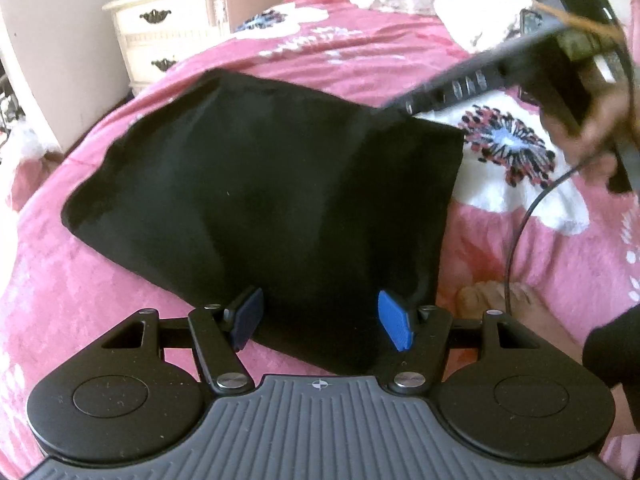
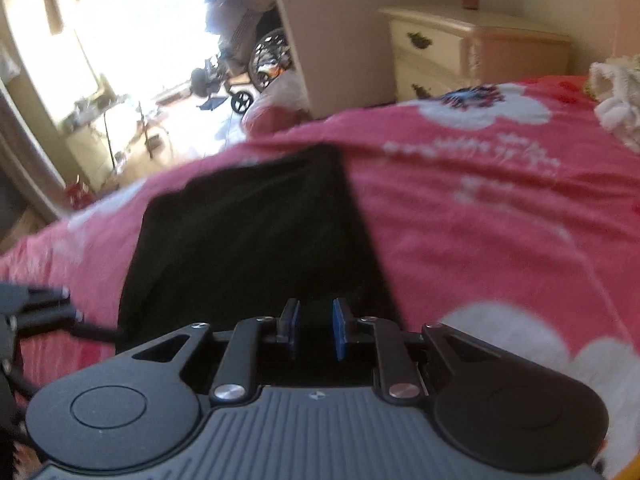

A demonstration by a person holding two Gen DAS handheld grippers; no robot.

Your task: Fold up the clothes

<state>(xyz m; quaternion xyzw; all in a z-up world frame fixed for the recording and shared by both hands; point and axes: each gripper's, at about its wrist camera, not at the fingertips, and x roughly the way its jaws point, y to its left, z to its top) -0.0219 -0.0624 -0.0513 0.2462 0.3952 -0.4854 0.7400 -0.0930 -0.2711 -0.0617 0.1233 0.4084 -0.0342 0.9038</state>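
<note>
Left wrist view is showing the black garment (image 1: 260,184) lying flat on the pink bed (image 1: 80,300), stretching ahead of the left tool (image 1: 320,322), gaping wide and gripping nothing (nearer to the near edge). The right tool (image 2: 314,328) is hovering narrowly parted, empty.

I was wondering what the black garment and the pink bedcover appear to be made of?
The black garment looks like a soft, matte woven or knit cloth: no sheen, limp folded edges. The pink bedcover looks like printed cotton-like fabric with white flowers, slightly puffy; exact fibres cannot be told.
</note>
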